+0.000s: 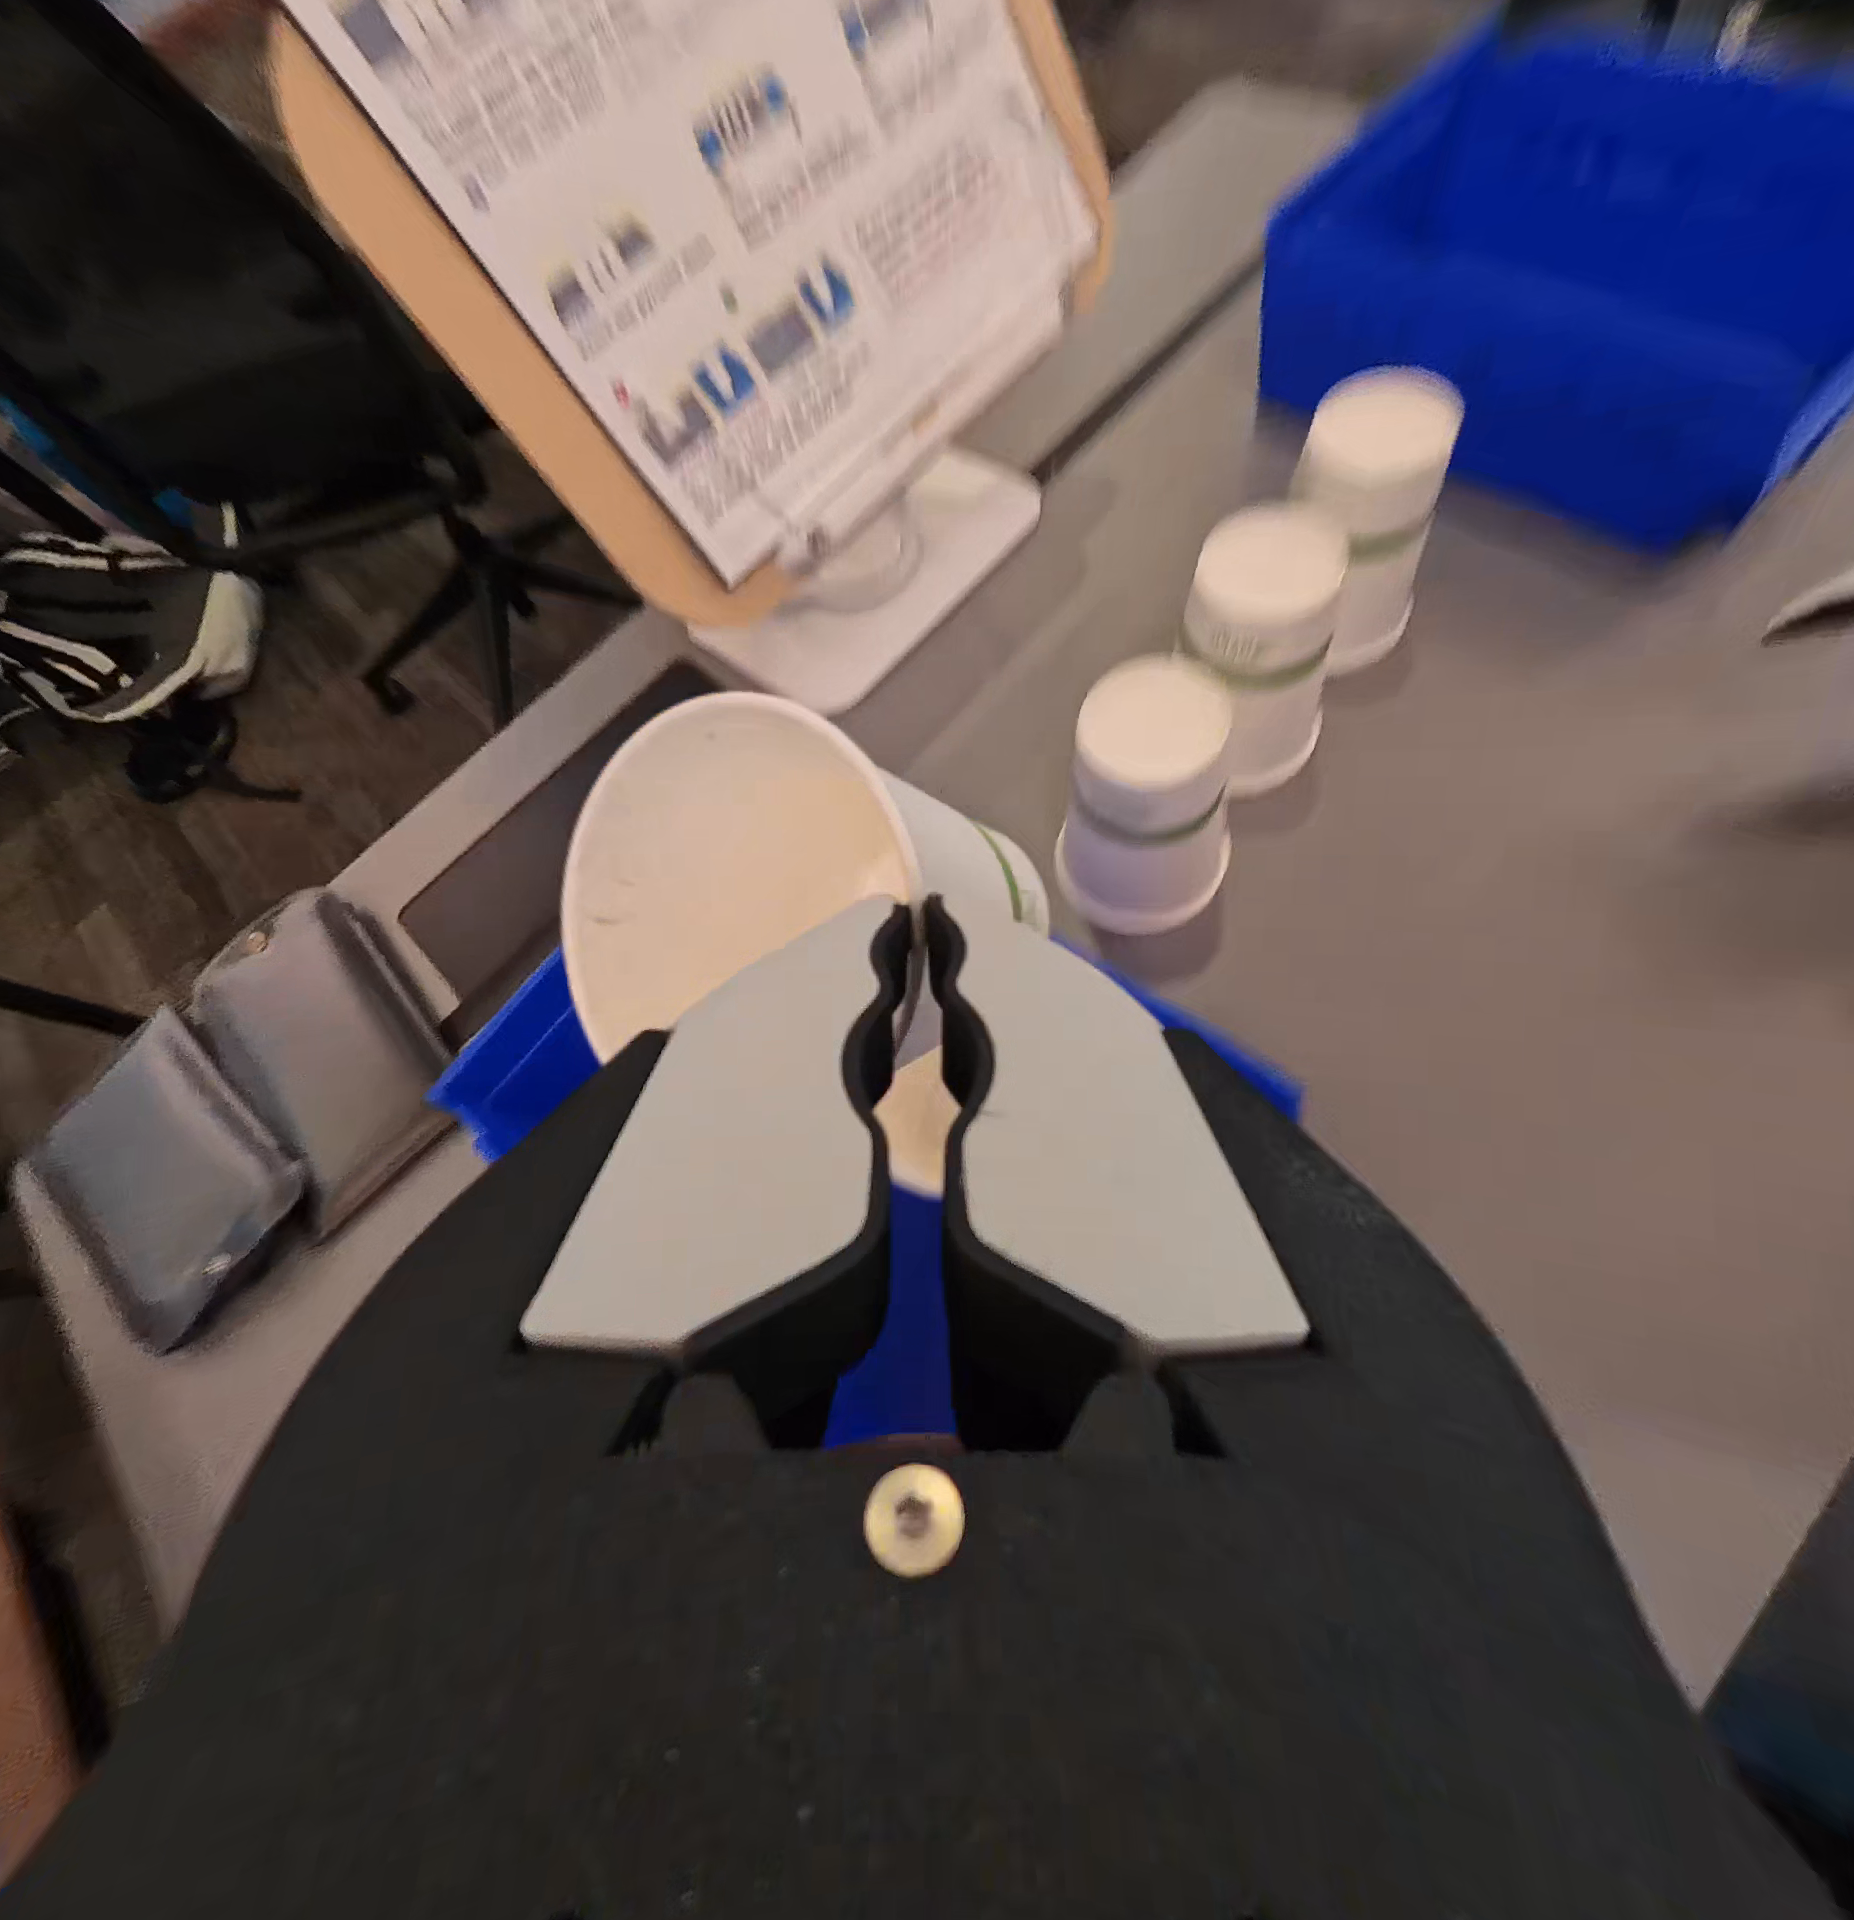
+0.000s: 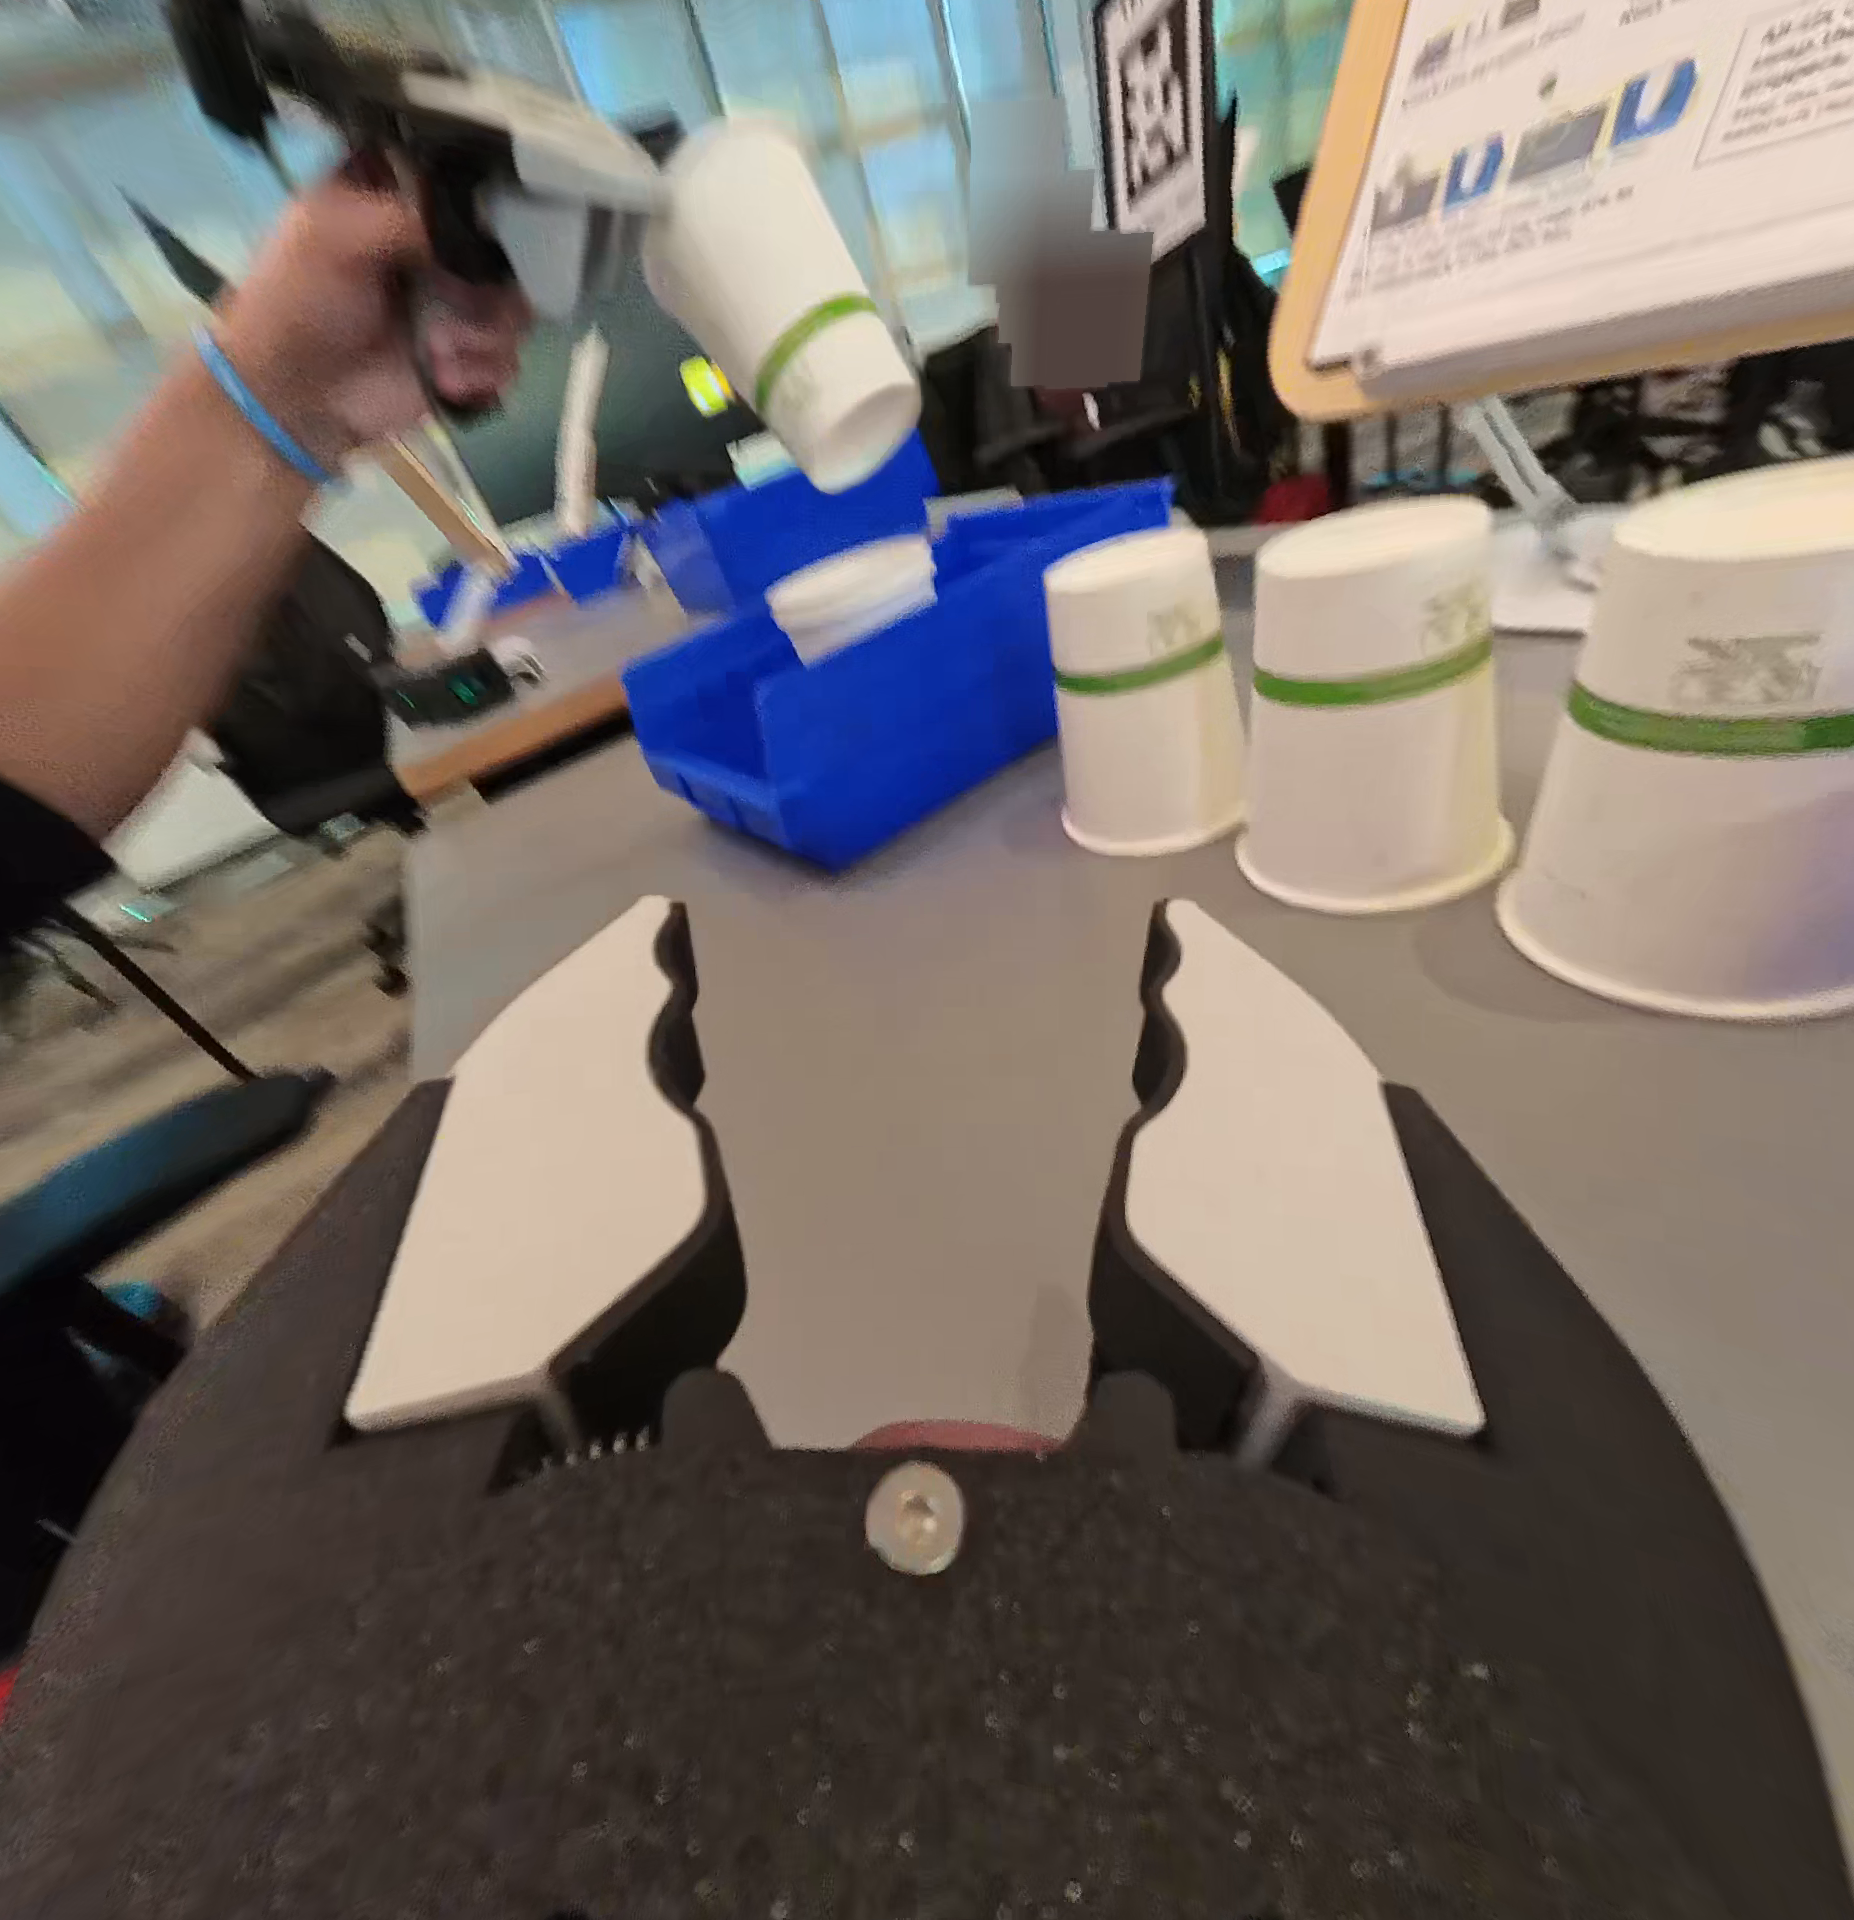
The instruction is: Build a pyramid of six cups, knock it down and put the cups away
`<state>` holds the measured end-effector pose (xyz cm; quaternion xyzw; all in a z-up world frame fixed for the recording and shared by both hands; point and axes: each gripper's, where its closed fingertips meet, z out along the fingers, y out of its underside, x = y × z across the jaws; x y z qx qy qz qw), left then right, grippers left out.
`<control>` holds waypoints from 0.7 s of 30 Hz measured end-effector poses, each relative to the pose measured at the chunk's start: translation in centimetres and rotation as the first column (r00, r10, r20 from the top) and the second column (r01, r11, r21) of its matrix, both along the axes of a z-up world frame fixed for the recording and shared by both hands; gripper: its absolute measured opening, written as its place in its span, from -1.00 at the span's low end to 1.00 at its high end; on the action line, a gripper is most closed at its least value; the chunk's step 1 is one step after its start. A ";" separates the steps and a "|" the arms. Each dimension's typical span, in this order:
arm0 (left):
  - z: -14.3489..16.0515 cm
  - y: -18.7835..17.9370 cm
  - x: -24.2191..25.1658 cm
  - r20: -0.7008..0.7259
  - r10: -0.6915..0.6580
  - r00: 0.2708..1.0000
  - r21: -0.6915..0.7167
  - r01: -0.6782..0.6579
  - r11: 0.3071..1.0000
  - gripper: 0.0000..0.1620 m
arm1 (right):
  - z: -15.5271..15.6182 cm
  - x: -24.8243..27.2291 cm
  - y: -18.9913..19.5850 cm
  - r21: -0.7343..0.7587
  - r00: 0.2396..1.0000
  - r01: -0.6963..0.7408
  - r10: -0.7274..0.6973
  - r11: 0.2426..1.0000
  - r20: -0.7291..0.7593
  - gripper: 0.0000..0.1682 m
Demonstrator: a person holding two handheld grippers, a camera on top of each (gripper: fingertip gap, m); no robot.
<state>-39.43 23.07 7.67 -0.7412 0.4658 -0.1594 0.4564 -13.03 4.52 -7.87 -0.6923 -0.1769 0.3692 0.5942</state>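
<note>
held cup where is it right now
The cup is in the left gripper, pinched by its rim and tilted in the air above the small blue bin, left of three upturned cups.

Both wrist views face, from opposite sides, three upturned cups (image 1: 1255, 644).

floor (image 1: 279, 665): dark wood planks | office chair (image 1: 310, 416): black (blurred) | windows (image 2: 92, 260): bright daylight
</note>
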 end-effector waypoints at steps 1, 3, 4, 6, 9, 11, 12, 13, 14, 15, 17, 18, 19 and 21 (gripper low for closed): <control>1.0 -0.6 0.8 0.069 0.019 0.997 0.007 -0.020 1.000 -0.97 | 1.0 -0.4 0.4 0.006 0.997 -0.027 0.027 1.000 -0.069 0.00; 2.7 -2.2 2.9 0.196 0.036 0.980 0.011 -0.039 0.999 -0.97 | 3.0 -1.1 1.7 -0.008 0.977 -0.073 0.070 0.997 -0.204 0.07; 3.2 -3.3 4.2 0.252 0.025 0.967 -0.002 -0.025 1.000 -0.97 | 3.9 -1.4 2.3 -0.015 0.960 -0.103 0.095 0.995 -0.265 0.09; 3.8 -5.4 7.0 0.350 0.002 0.937 -0.028 0.009 1.000 -0.97 | 5.2 -2.2 3.8 -0.039 0.925 -0.158 0.134 0.987 -0.357 0.15; 3.8 -8.6 11.4 0.460 -0.050 0.886 -0.079 0.098 0.992 -0.97 | 6.3 -3.5 5.6 -0.064 0.895 -0.213 0.168 0.975 -0.413 0.22; 3.0 -10.6 14.2 0.497 -0.084 0.864 -0.119 0.164 0.979 -0.97 | 7.2 -4.5 5.9 -0.059 0.848 -0.269 0.207 0.961 -0.487 0.28; 2.5 -11.5 15.4 0.499 -0.102 0.860 -0.138 0.195 0.971 -0.97 | 7.7 -4.8 5.8 -0.049 0.814 -0.298 0.228 0.953 -0.534 0.29; 2.1 -12.2 16.5 0.504 -0.116 0.856 -0.150 0.219 0.964 -0.97 | 8.2 -4.9 5.7 -0.033 0.778 -0.318 0.241 0.947 -0.580 0.29; 1.7 -13.0 17.4 0.513 -0.135 0.848 -0.156 0.246 0.957 -0.97 | 8.6 -4.9 5.6 -0.021 0.747 -0.330 0.247 0.944 -0.617 0.29; 1.3 -13.7 18.2 0.517 -0.150 0.843 -0.168 0.272 0.948 -0.97 | 8.7 -5.0 5.6 -0.015 0.727 -0.338 0.251 0.941 -0.639 0.29; 0.5 -14.6 19.4 0.529 -0.163 0.833 -0.184 0.301 0.936 -0.97 | 8.8 -5.0 5.0 0.003 0.704 -0.366 0.280 0.930 -0.652 0.22; 0.0 -15.1 19.9 0.529 -0.177 0.830 -0.194 0.321 0.927 -0.97 | 8.7 -4.9 4.8 0.016 0.715 -0.359 0.286 0.933 -0.638 0.10; -0.4 -15.3 20.2 0.529 -0.181 0.829 -0.200 0.329 0.923 -0.97 | 8.4 -4.8 4.7 0.008 0.734 -0.353 0.282 0.936 -0.617 0.08; -0.8 -15.7 20.5 0.550 -0.189 0.813 -0.195 0.346 0.918 -0.97 | 8.1 -4.4 4.3 -0.003 0.747 -0.366 0.292 0.930 -0.597 0.08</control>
